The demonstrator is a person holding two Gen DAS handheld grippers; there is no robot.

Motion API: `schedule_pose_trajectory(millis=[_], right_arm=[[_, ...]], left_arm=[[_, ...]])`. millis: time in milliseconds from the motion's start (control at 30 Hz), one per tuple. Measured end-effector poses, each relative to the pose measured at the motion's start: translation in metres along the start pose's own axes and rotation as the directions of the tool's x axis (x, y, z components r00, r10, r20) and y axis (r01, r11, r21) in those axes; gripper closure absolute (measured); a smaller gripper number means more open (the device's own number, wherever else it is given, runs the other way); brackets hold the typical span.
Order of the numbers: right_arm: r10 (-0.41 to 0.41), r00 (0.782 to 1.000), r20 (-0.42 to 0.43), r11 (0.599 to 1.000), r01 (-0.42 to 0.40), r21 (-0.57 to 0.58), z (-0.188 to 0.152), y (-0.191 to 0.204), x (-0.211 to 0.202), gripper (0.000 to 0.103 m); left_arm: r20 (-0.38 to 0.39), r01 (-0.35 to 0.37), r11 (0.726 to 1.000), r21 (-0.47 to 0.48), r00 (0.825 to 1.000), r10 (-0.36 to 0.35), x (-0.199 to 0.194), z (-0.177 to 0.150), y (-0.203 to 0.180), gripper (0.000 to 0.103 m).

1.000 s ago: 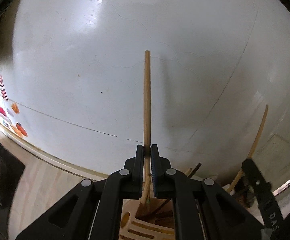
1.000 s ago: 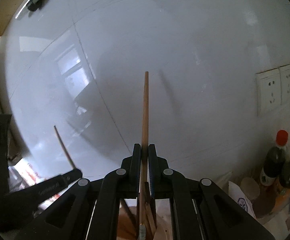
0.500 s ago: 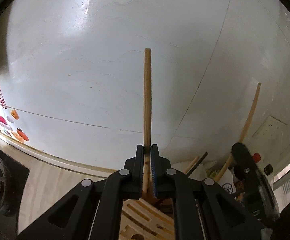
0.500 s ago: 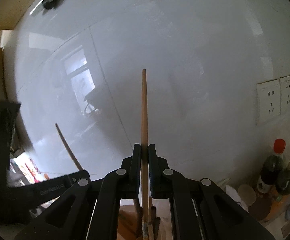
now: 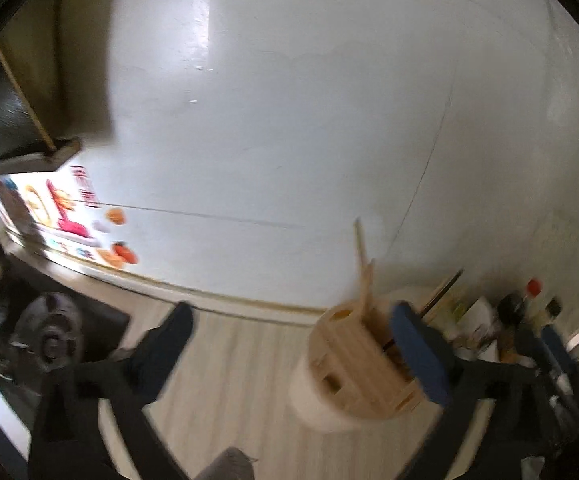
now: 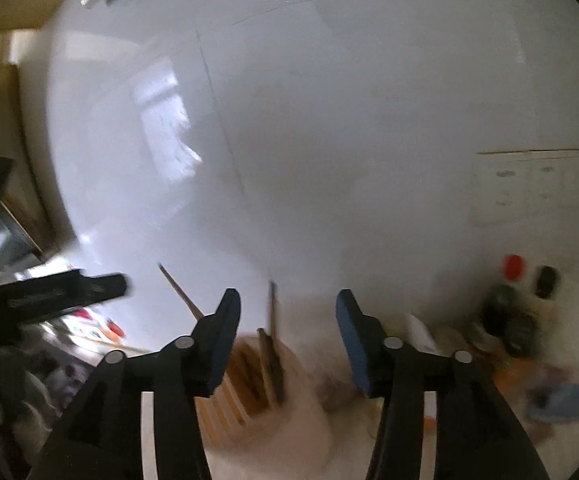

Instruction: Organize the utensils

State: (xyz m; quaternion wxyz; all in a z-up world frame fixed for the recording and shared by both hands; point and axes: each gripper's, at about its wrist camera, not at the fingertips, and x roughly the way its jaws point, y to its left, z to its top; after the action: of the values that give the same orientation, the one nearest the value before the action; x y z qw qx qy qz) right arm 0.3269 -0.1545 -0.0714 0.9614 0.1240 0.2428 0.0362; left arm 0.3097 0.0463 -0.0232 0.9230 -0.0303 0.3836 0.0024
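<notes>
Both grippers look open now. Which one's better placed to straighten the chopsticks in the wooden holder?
Likely the right gripper: open, with the chopsticks centred between its fingers. The left gripper views the wooden holder off-centre.

Both views motion-blurred throughout; no crisp edges. Left wrist view: daylight glare streak on the white wall at upper centre, upper left corner in dim shadow, wooden utensil holder smeared at lower right. Right wrist view: softer, greyer light; a pale window reflection on the glossy wall at centre left, bottles at lower right reduced to blurred blobs. Fisheye bends wall seams into arcs; black vignette rings the edges of each frame.
</notes>
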Motion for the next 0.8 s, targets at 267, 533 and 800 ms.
schedule_pose_trajectory(millis=[267,533,800], right_arm=[[-0.205,0.97,-0.133,0.975,0.191,-0.11,-0.025,0.021,-0.029,0.005],[-0.285,0.947,-0.15,0.955,0.267,-0.126,-0.037,0.03,-0.083,0.001],[-0.28,0.95,-0.14,0.957,0.266,-0.114,-0.038,0.031,-0.166,0.001]], left_arm=[[-0.018,-0.027,0.997,0.071,0.999,0.028,-0.032,-0.039,0.0,0.0],[-0.004,-0.016,0.994,0.108,1.0,0.017,-0.092,-0.067,0.003,0.0],[0.068,-0.018,0.997,0.071,0.998,0.013,-0.168,-0.091,0.005,0.0]])
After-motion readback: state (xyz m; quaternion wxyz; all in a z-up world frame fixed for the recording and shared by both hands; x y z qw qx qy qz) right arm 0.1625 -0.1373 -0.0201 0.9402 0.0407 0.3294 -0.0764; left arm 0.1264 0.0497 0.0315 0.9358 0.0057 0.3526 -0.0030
